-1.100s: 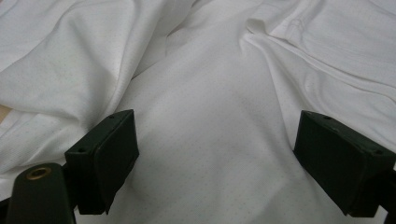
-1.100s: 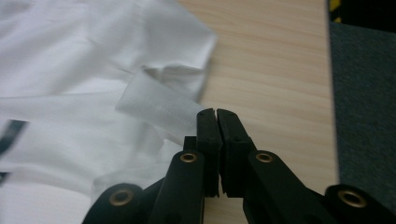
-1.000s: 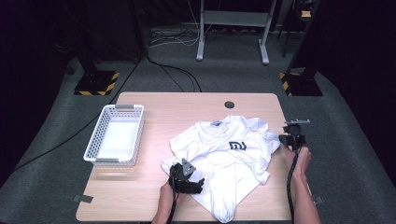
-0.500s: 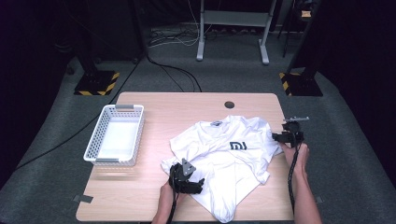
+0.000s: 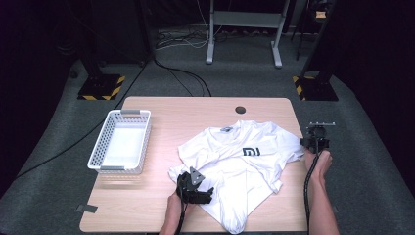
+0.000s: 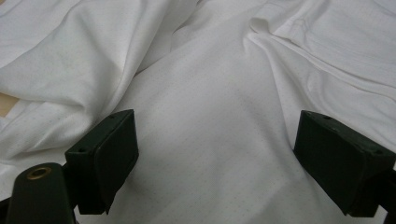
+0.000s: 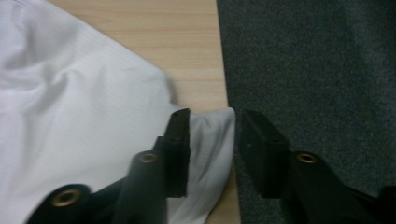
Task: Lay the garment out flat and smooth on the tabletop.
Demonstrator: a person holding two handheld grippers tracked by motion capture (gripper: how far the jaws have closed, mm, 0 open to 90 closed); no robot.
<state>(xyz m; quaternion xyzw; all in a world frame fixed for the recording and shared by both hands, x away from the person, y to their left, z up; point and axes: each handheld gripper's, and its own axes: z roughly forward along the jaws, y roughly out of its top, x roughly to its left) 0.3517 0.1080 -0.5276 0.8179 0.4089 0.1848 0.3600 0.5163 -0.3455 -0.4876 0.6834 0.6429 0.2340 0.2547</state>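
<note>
At nine o'clock on the table [image 5: 147, 215], a white mesh basket [image 5: 120, 142] stands empty, well apart from the cloth. Toward six o'clock the left gripper [image 5: 195, 188] rests low over the near-left part of a white T-shirt [image 5: 240, 161]; in the left gripper view its jaws stand spread wide with flat cloth [image 6: 210, 140] between them, nothing pinched. Centre to three o'clock, the shirt lies rumpled, logo up, collar toward twelve o'clock, one hem corner drooping past the near table edge. At three o'clock the right gripper [image 5: 315, 142] sits just off the table's right edge; in the right gripper view its jaws are parted with the tip of the sleeve [image 7: 212, 140] lying between them, touching the left jaw but not yet squeezed.

Handling, as a judgement: the garment looks light, limp and non-fragile; it will sag and drag rather than hold shape, so seams, the sleeve hem or shoulder corners should give the surest hold.

Edges and room: the right sleeve overhangs the table edge above dark carpet [image 7: 317, 56]; bare wood lies open at twelve o'clock and between basket and shirt.
</note>
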